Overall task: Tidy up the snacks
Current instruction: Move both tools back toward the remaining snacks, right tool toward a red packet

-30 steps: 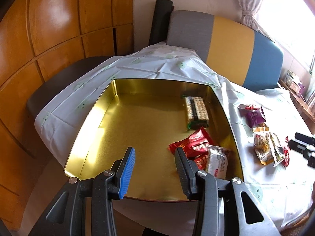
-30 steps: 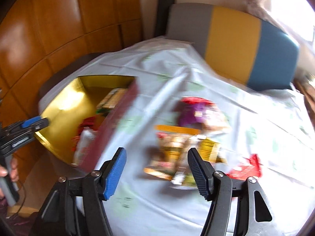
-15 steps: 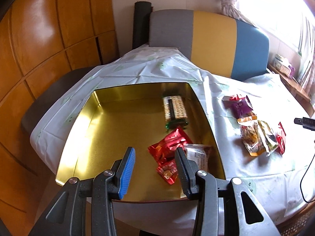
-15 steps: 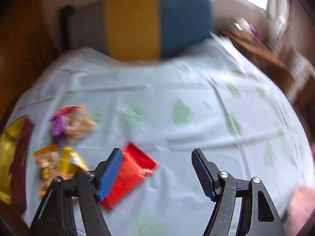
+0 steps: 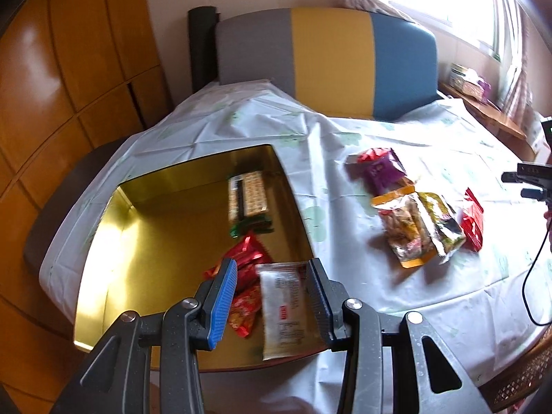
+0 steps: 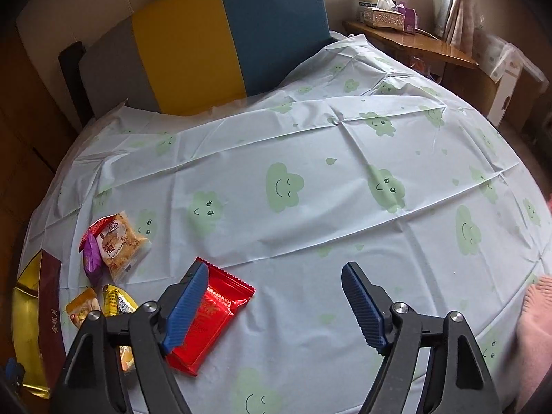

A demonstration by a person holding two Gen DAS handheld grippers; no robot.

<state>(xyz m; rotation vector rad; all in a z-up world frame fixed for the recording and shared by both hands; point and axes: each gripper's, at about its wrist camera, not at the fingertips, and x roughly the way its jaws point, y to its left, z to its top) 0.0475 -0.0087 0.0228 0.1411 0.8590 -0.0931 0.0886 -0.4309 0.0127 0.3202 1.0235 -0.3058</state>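
**Both tongs empty over the snack table**

The left gripper [image 5: 272, 289] points steeply down over the near right corner of the gold tin [image 5: 103, 241], its jaws partly spread with nothing pinched between them. Seen through the gap is a white packet [image 5: 283, 307] lying flat on the tin floor, with red wrappers [image 5: 246, 276] just beside it on the left. A cracker pack [image 5: 248, 196] rests farther back against the tin's right wall.

The right gripper [image 6: 276, 307] is tilted down over the tablecloth [image 6: 310, 207], which is white with green smiling clouds. Its jaws have just been opening and now stand wide, with only bare cloth between them. A red packet [image 6: 214, 314] lies flat on the cloth, partly under the left blue pad [image 6: 186, 307]; whether the pad touches it cannot be told. In the left wrist view the right gripper shows only as a dark tip at the right edge.

Outside the tin, a purple packet [image 5: 379, 169] lies beside a pastry packet [image 6: 119, 241]; nearer the table edge are an orange-trimmed bag [image 5: 403, 227] and a yellow and black bag [image 5: 441, 224], side by side and touching.

A striped chair back [image 5: 327, 58] in grey, yellow and blue stands behind the table. A pink sleeve [image 6: 534, 327] shows at the right edge of the right wrist view
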